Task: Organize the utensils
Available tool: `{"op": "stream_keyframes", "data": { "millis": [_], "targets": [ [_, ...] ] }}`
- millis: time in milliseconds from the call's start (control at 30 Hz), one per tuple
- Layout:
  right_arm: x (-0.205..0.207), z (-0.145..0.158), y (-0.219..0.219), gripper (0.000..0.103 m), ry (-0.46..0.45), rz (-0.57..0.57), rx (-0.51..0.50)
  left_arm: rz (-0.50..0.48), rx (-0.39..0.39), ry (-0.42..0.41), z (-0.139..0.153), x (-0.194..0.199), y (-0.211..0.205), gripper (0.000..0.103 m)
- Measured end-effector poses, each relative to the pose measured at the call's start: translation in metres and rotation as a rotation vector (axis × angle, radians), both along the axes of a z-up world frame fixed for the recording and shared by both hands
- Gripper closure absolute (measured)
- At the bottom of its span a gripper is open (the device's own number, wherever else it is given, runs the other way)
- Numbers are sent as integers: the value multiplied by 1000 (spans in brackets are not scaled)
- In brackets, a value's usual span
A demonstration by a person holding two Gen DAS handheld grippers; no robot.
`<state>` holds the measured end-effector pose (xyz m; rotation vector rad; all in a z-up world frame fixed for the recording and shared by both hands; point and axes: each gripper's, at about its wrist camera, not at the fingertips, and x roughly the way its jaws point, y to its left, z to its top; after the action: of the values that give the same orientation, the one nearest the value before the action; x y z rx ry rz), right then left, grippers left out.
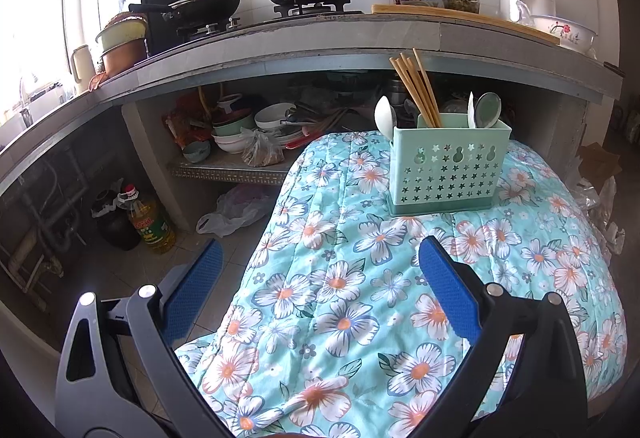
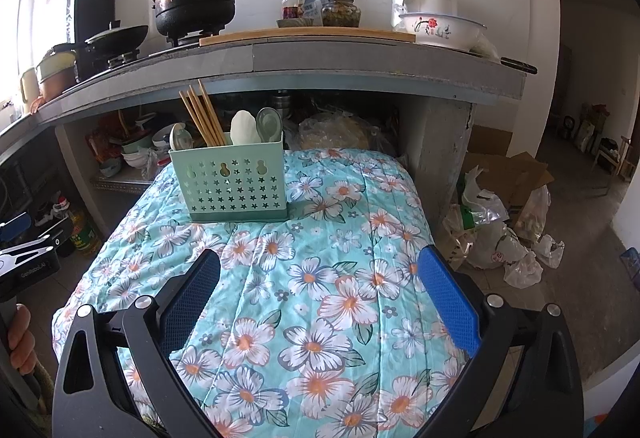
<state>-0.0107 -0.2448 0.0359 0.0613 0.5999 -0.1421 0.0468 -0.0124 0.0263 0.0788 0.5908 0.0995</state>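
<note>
Holder (image 1: 450, 168) of utensils well ahead of left claw (image 1: 320, 270), right claw (image 2: 320, 274), both spread empty

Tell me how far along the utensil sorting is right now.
It looks nearly done. The chopsticks and spoons stand in the green caddy on the floral cloth. Nothing is in hand: the left gripper and right gripper are both open and empty. No loose utensils show on the cloth, so little seems left.

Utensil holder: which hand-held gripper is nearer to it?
Left, though only slightly. The utensil holder stands ahead and right of the open left hand-held gripper, ahead and left of the open right hand-held gripper; both hover apart from it.
</note>
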Motion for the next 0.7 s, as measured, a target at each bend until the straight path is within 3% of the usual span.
{"op": "stream_keyframes", "data": {
  "millis": [700],
  "targets": [
    [3,3,0,7,-3,8,-2,-1,2,2,0,0,-1,8]
  ]
}}
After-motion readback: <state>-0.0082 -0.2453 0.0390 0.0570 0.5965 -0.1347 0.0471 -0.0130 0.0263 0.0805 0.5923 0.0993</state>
